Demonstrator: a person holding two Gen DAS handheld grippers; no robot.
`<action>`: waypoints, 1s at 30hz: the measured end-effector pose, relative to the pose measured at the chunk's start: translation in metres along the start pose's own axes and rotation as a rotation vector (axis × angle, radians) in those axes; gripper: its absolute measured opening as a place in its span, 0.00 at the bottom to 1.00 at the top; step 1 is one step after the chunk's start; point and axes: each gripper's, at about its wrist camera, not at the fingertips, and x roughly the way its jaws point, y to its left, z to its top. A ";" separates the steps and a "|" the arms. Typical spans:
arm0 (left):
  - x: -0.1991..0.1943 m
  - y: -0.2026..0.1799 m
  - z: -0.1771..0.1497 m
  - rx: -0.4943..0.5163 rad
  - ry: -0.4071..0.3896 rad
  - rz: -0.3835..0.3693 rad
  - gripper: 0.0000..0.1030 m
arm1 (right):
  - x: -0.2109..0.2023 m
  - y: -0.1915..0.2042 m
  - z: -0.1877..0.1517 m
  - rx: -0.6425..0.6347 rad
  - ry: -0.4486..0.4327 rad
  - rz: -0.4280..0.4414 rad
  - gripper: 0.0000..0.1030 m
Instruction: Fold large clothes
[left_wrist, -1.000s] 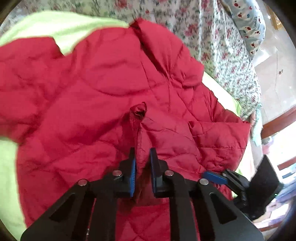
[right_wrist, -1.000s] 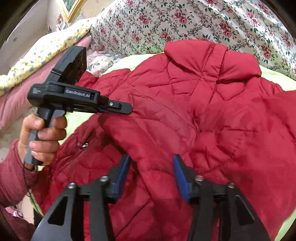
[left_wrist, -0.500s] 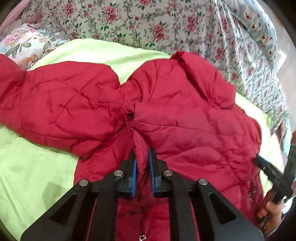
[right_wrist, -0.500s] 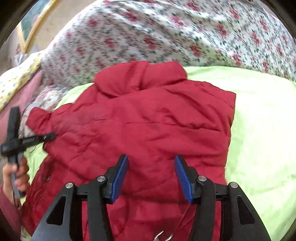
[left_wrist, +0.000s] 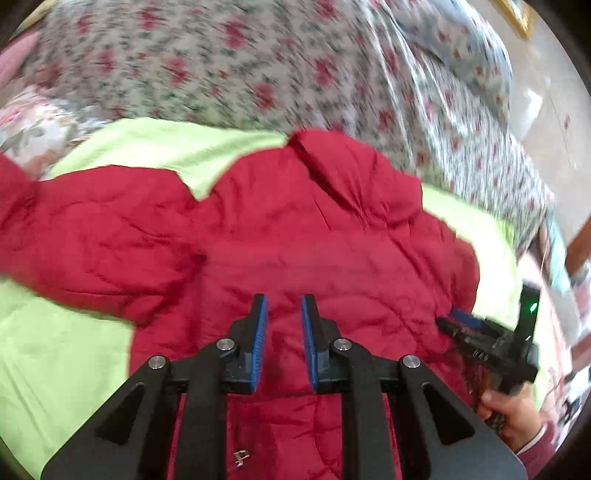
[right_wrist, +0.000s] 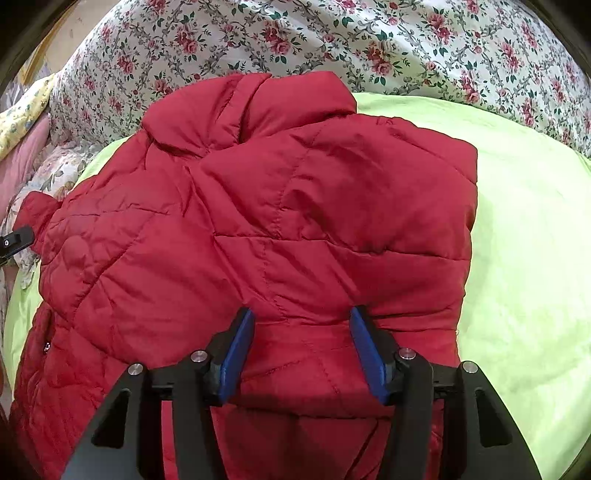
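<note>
Jacket (right_wrist: 258, 229), red and quilted, lies on the green bed sheet (right_wrist: 524, 258), collar toward the floral bedding (right_wrist: 369, 37), long axis running away from both tongs. Left tongs (left_wrist: 283, 325) have just parted, released, nothing between them. Right tongs (right_wrist: 301, 339) have been opening, straddling the jacket's near folded edge ungripped, nearer.

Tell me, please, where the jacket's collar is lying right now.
In the right wrist view the collar sits at the upper centre, at the far end of the red jacket, against the flowered quilt.
</note>
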 end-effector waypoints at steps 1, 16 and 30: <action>0.008 -0.003 -0.002 0.014 0.016 0.011 0.14 | 0.000 0.000 0.000 -0.003 -0.003 -0.002 0.55; 0.064 0.001 -0.019 0.032 0.119 0.071 0.15 | -0.030 0.040 0.014 -0.072 -0.017 -0.003 0.65; 0.022 0.045 -0.022 -0.138 0.074 -0.072 0.18 | -0.004 0.020 0.000 -0.029 0.031 -0.028 0.65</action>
